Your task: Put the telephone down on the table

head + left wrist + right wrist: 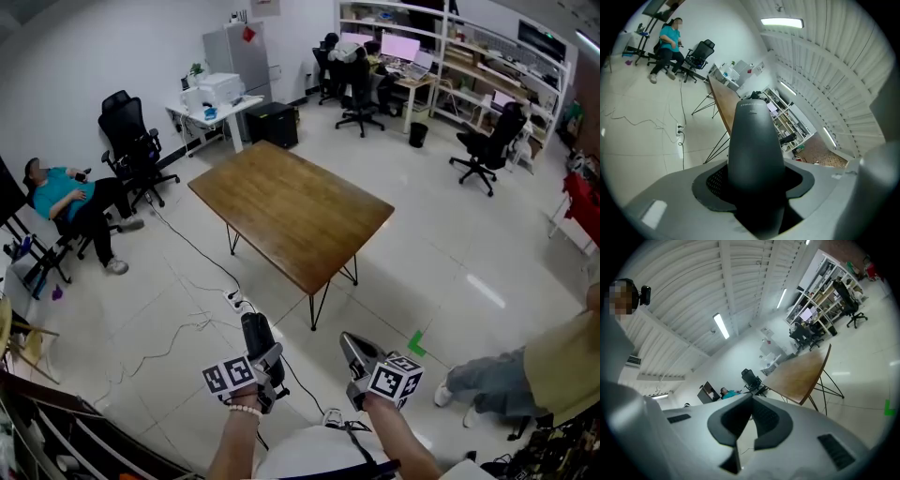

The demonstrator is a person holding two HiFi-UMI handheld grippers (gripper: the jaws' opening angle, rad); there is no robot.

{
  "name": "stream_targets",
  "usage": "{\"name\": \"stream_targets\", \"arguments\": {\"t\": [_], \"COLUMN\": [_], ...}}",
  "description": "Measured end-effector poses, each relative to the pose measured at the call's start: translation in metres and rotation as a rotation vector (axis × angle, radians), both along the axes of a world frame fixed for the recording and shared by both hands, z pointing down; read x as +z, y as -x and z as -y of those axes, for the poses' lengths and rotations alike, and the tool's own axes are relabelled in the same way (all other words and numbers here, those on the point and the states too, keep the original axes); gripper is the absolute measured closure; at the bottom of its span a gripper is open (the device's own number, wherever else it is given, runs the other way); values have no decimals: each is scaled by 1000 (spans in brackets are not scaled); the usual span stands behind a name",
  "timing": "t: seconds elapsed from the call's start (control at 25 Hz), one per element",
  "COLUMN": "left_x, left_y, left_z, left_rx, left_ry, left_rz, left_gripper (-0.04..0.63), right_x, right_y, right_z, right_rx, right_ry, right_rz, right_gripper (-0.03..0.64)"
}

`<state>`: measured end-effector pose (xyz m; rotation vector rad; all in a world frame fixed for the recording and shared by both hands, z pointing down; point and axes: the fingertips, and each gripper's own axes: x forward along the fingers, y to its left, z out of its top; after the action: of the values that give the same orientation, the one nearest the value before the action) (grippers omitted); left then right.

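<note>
Head view: left gripper (266,362) holds telephone (254,332) angled toward table (291,211)

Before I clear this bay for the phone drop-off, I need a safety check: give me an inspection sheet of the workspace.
Surface: wooden table, top bare.
Job's things: telephone held in the air, short of the table.
Clutter: nothing seen.
Grippers: left gripper shut on the telephone; right gripper shut, empty.
Cables: power strip and cord on the floor beside the table.
Surroundings: office chair, seated person, shelves along the wall.
</note>
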<state>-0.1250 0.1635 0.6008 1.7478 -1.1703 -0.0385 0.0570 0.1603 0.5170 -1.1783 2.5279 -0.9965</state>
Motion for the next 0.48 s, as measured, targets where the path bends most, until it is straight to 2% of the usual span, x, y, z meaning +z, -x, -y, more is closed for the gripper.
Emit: {"name": "stream_targets", "arguments": {"t": [0.24, 0.48], "left_x": [-2, -3], "left_y": [-21, -25], "left_z": [19, 34], "left_rx": [-18, -16], "left_ry": [-18, -12], "left_rz": [17, 37], "left_gripper": [316, 316], "right_x": [5, 13], "right_y": [-26, -30], "right_z": [16, 25], "right_rx": [-19, -21], "right_ry": [-3, 21], "right_rz": [9, 42], "right_gripper": [615, 615]}}
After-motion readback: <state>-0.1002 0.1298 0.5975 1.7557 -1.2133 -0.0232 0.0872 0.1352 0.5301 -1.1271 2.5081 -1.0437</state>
